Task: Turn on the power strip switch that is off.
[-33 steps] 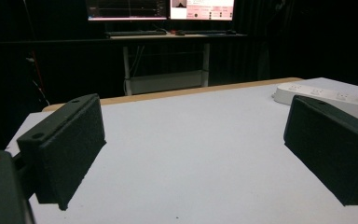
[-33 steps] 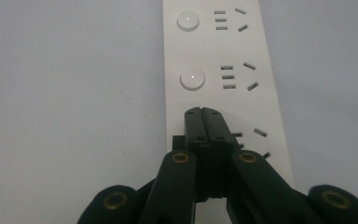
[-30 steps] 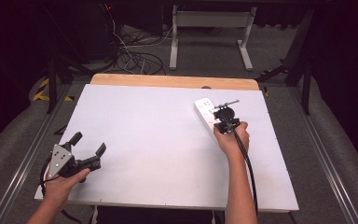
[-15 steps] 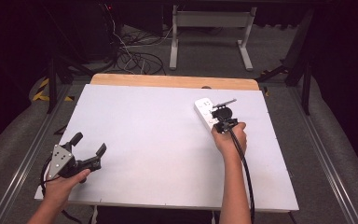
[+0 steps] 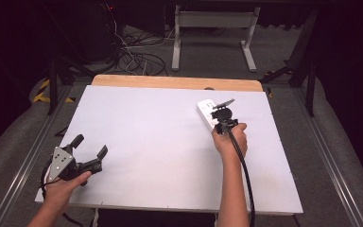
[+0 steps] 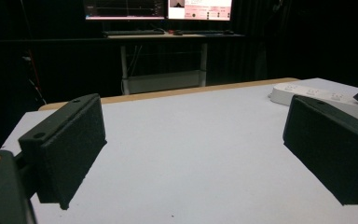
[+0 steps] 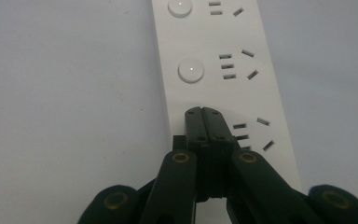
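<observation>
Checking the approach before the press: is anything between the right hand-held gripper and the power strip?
Nothing visible. The right hand-held gripper, jaws shut, points at the white power strip, its tips over the nearest button spot; only bare table surrounds it.

power strip: you had a white one, with round white buttons and dark slots.
right gripper: yours was black, brass-coloured screws at the joints, poised over that strip.
left gripper: yours was black, grey plate on top.
table: your top was plain pale grey-white, with a light wood strip at the edge beyond the strip.
</observation>
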Tool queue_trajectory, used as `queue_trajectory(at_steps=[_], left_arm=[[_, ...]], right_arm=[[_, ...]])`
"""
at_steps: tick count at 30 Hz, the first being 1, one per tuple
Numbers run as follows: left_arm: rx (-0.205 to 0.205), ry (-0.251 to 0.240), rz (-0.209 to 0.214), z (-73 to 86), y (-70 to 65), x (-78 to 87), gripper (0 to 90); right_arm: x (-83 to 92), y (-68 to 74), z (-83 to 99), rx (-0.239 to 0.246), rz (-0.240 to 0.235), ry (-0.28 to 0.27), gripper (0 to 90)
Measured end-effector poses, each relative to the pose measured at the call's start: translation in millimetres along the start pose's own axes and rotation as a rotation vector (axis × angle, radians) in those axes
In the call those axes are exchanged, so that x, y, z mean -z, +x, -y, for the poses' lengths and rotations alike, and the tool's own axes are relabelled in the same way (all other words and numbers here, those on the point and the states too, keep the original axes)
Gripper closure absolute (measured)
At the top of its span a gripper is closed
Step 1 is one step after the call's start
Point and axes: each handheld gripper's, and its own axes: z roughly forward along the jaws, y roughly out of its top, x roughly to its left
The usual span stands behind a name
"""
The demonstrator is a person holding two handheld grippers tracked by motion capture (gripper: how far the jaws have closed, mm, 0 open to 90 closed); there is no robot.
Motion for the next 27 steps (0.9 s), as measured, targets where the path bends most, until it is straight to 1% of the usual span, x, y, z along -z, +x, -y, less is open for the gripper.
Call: queue_trajectory(at_steps=[4, 7, 12, 18, 23, 27], left_arm=[[0.002, 0.002, -0.002, 0.3, -0.3, -0.3, 6.0], [0.002, 0.003, -0.002, 0.5, -0.3, -0.6, 6.1], [-0.002, 0.004, -0.001, 0.4, -0.2, -0.4, 6.1], [-0.001, 0.003, 0.0, 0.5, 0.1, -0.4, 6.2], [-0.002, 0.004, 0.001, 0.5, 0.0, -0.4, 6.3], [-0.004, 0.006, 0.003, 0.7, -0.4, -0.7, 6.3]], right_arm=[[-0.1, -0.7, 0.6, 0.005, 0.0, -0.006, 90.0], [0.0, -1.7, 0.9, -0.008, -0.011, -0.006, 90.0], [-0.3, -1.1, 0.5, 0.003, -0.003, -0.005, 90.0], [-0.9, -1.5, 0.6, -0.011, -0.01, 0.001, 90.0], [-1.0, -0.9, 0.5, -0.002, -0.004, 0.0, 90.0], [-0.8, -1.3, 0.6, -0.01, -0.008, 0.002, 90.0]])
